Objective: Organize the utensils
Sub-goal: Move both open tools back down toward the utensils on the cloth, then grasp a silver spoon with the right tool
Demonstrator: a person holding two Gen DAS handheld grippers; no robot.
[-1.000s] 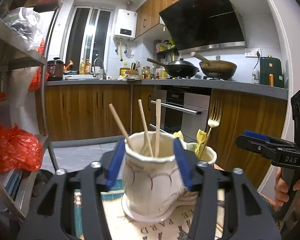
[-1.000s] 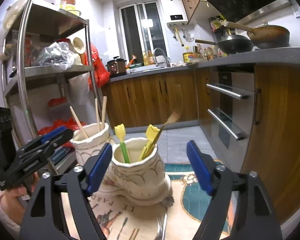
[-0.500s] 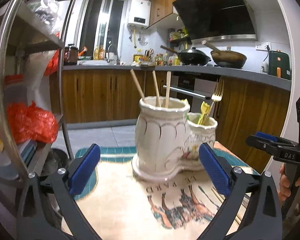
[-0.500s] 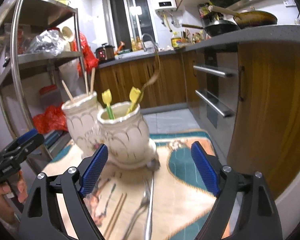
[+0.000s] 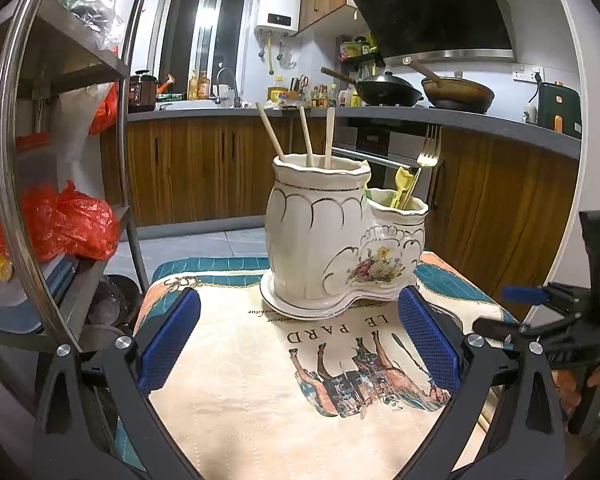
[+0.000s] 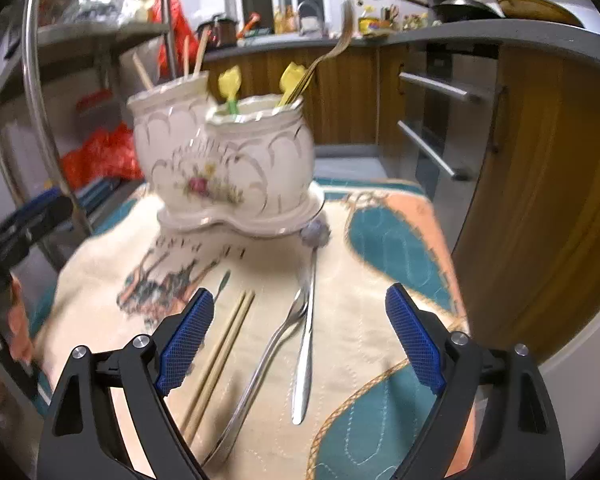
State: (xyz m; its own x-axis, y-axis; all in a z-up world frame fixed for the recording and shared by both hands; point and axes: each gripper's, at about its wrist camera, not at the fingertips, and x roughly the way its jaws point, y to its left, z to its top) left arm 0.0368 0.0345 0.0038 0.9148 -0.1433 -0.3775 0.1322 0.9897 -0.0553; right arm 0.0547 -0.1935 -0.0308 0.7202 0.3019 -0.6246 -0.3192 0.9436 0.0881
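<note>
A white ceramic two-pot holder (image 5: 332,240) (image 6: 228,160) stands on the printed cloth (image 5: 260,392). Three chopsticks (image 5: 306,136) stick up from its taller pot. The lower pot holds a gold fork (image 5: 428,152) and yellow-handled utensils (image 6: 230,84). My left gripper (image 5: 298,300) is open wide just short of the holder, with nothing between its pads. My right gripper (image 6: 298,300) is open above loose utensils on the cloth: a chopstick pair (image 6: 220,356), a silver fork (image 6: 268,360) and a spoon (image 6: 308,320). It also shows at the right edge of the left wrist view.
A metal rack (image 5: 20,200) with red bags (image 5: 68,220) stands close on the left. Wooden cabinets (image 6: 540,200) and an oven (image 5: 376,144) lie beyond the cloth's far and right edges. A hand (image 6: 16,320) holds the left gripper at the left rim.
My left gripper let go of the taller pot, opened wide and drew back. My right gripper pulled away from the lower pot and tipped down, bringing the loose utensils into view.
</note>
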